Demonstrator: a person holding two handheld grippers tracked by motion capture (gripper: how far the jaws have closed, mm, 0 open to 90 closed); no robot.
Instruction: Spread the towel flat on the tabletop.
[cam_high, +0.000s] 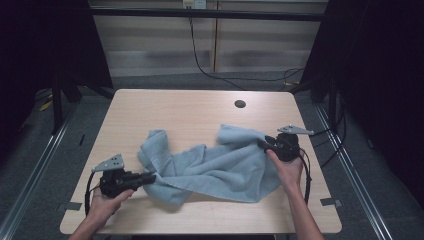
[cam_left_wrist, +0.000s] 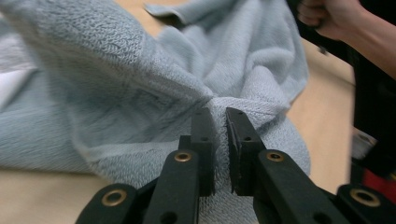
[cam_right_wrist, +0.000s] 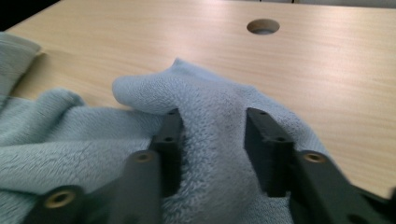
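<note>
A light blue towel (cam_high: 215, 167) is spread crumpled across the middle of the wooden counter (cam_high: 165, 107), reaching from the near left to the right edge. A round hole (cam_high: 240, 104) is seen in the counter beyond the towel, well apart from it. The left gripper (cam_high: 150, 177) is held low and level at the towel's near-left edge; its jaws are nearly closed, and a pinch of cloth is clamped between them in the left gripper view. The right gripper (cam_high: 263, 145) is held at the towel's right corner, pointed leftward. A thick fold of towel is seen between its half-spread jaws; whether the fold is pressed cannot be told.
</note>
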